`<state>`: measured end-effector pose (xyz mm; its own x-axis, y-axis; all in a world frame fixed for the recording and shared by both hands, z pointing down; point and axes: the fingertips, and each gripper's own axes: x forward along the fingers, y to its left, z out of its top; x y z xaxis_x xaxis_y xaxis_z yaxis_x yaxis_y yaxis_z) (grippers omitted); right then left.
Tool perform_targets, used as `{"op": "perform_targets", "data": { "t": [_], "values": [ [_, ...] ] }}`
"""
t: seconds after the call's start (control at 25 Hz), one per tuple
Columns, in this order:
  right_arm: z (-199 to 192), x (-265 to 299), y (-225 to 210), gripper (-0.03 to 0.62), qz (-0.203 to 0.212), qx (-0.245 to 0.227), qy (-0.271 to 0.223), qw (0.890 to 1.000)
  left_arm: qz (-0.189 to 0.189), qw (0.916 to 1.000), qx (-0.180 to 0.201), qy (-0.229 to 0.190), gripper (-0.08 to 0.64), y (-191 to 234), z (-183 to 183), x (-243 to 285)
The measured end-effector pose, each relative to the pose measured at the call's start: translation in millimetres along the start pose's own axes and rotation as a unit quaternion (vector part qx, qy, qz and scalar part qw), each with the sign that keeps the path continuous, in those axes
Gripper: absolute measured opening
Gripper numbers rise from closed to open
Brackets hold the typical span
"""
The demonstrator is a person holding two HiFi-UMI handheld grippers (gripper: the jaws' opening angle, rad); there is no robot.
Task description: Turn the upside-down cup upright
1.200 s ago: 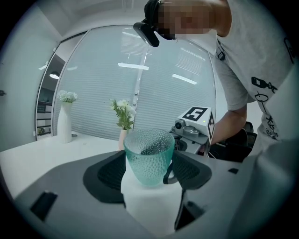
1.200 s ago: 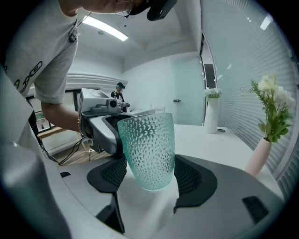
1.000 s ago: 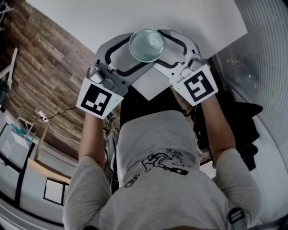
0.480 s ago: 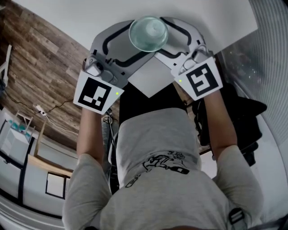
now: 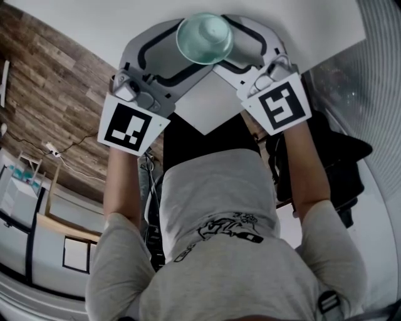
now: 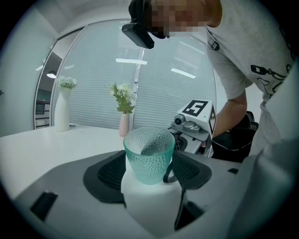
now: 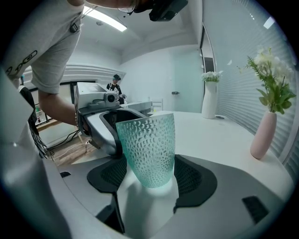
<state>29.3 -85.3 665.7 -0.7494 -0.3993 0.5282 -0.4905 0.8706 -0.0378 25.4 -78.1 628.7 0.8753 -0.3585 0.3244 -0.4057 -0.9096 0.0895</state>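
1. Cup (image 5: 205, 37) is standing mouth-up, axis vertical, near the table's (image 5: 94, 15) near edge.
2. Left hand-held gripper (image 6: 148, 179) and right hand-held gripper (image 7: 149, 182) are flanking it from opposite sides, equally near, with jaws spread and apparently not clamping.

I noted 1 translucent cup (image 7: 147, 149), glossy and dimpled like plastic, on a smooth matt table (image 7: 219, 135); wood-plank floor (image 5: 56, 81).

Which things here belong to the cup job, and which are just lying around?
Job: teal dimpled cup, standing mouth-up; left tool and right tool, each straddling it with jaws apart.
Lying about: tall white vase; pink vase with flowers; the white table under it all.
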Motion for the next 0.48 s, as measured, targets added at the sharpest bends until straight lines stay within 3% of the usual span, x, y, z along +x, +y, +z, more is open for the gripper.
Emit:
{"op": "perform_targets", "data": {
  "t": [0.48],
  "values": [
    [-2.3,1.1,-3.7,0.336,0.004,0.019,-0.012,1.0,0.011,0.9999,0.01,-0.005,0.311,2.3,3.3,4.4]
  ]
}}
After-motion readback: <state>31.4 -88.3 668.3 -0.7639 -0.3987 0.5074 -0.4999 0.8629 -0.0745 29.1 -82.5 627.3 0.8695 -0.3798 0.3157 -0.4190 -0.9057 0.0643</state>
